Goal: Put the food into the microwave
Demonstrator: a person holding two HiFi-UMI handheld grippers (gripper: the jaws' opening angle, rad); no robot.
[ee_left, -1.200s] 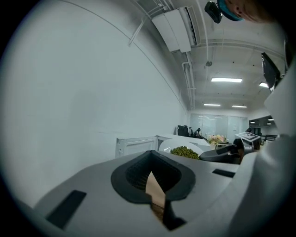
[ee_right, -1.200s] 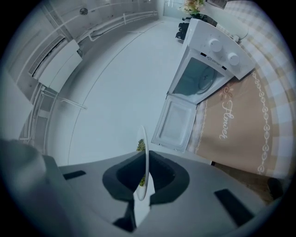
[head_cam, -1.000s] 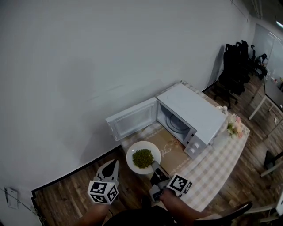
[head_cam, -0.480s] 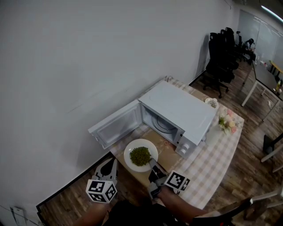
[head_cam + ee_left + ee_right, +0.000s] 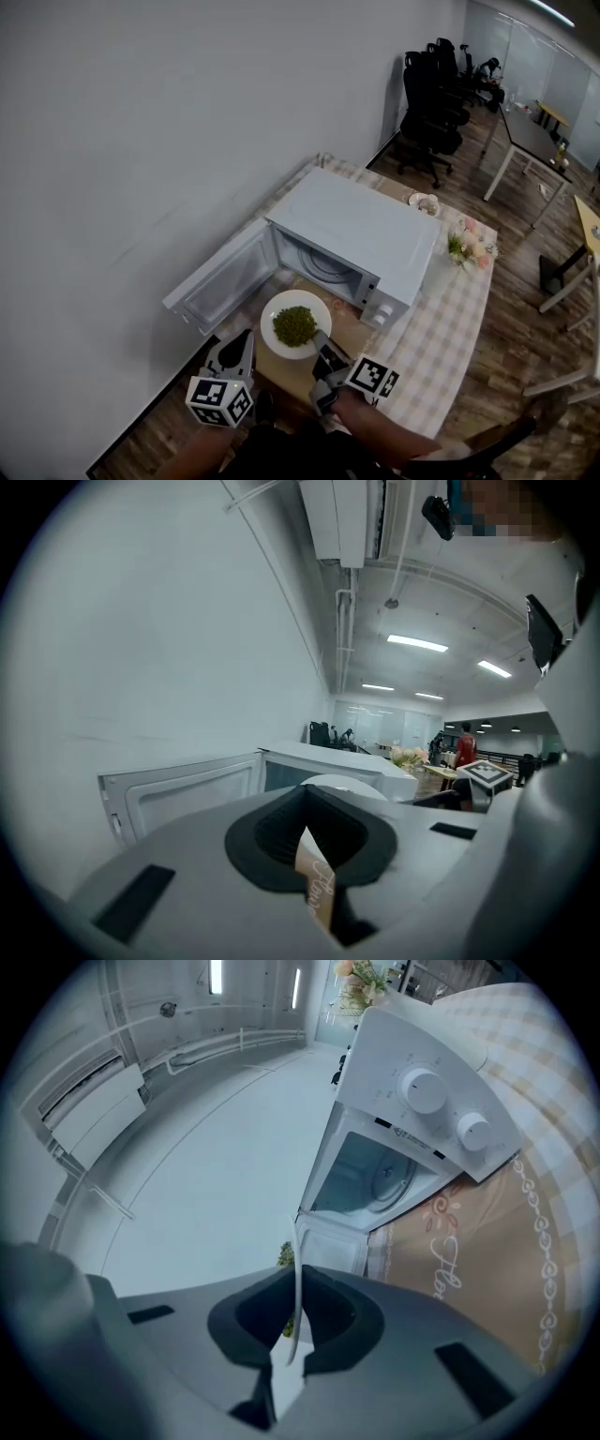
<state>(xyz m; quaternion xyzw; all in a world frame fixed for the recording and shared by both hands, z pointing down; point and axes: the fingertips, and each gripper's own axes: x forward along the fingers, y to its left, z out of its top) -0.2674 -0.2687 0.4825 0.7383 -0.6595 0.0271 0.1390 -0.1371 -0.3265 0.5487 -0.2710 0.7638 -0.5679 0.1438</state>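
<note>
A white plate [image 5: 279,306] heaped with green food [image 5: 294,325] hangs just in front of the open white microwave [image 5: 352,230], over a tan placemat [image 5: 349,330]. My right gripper [image 5: 323,349] is shut on the plate's near rim; in the right gripper view the rim [image 5: 298,1279] runs edge-on between the jaws, facing the microwave cavity [image 5: 375,1171]. My left gripper [image 5: 234,349] hovers left of the plate, off the table's corner, jaws together with nothing in them. In the left gripper view the plate [image 5: 342,785] shows just beyond them.
The microwave door [image 5: 225,286] stands swung out to the left, near my left gripper. A checked cloth covers the table [image 5: 441,319]. Flowers [image 5: 466,246] and a small bowl [image 5: 424,201] sit right of the microwave. Black office chairs [image 5: 431,84] stand farther back.
The plate in my right gripper has moved closer to the open microwave cavity. My left gripper has travelled along beside it, still holding nothing.
</note>
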